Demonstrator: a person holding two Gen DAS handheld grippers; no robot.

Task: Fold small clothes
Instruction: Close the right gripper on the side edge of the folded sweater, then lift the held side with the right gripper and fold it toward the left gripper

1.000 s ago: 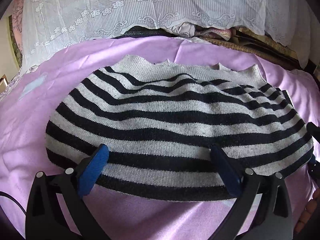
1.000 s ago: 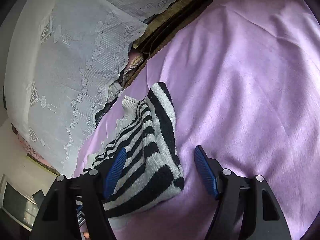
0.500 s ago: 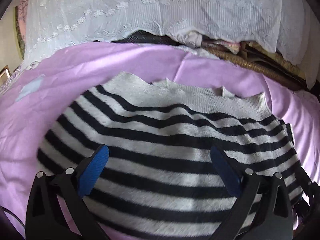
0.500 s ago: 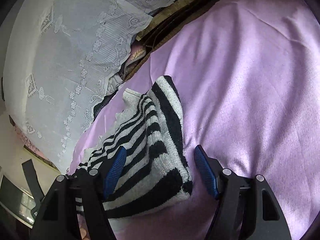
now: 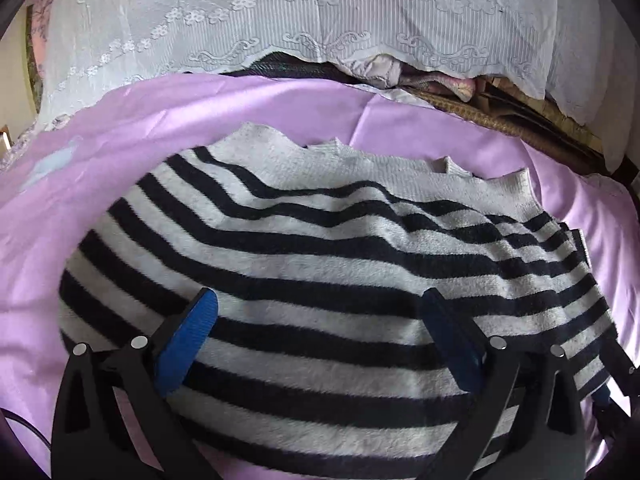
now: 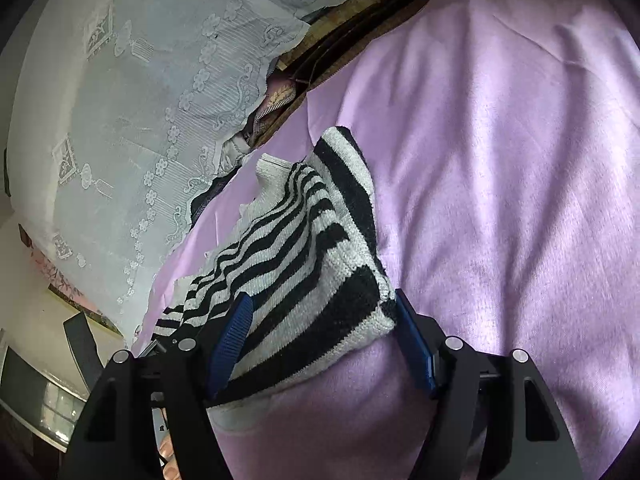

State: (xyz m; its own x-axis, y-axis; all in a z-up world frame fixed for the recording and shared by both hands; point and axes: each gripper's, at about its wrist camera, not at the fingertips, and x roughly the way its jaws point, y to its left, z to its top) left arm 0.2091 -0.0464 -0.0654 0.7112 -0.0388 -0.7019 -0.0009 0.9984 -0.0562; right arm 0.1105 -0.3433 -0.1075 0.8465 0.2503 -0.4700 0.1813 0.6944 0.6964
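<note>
Since a second ago both cameras have edged closer over the striped sweater point(image 5: 320, 264), so that its near hem, then fully in sight of the left wrist camera, now runs under the tool and out of the bottom of the picture. Black and grey-white in bands, the sweater lies spread on the lilac sheet point(image 5: 112, 120), its ragged grey neckline toward the white lace cloth point(image 5: 320, 12) that hangs along the far side. Over the knit, the left gripper point(image 5: 320, 336) stands with its blue pads spread wide and nothing pinched between them; whether the pads rest on the wool or float just above it is hard to tell. At the garment's right end, the right gripper point(image 6: 324, 340) is likewise spread, its two pads bracketing the folded corner of the sweater point(image 6: 304, 264): the left pad lies over the stripes, the right pad just beside the corner's edge, and neither seems to press it. Bare sheet point(image 6: 500, 200) fills the picture beyond.
</note>
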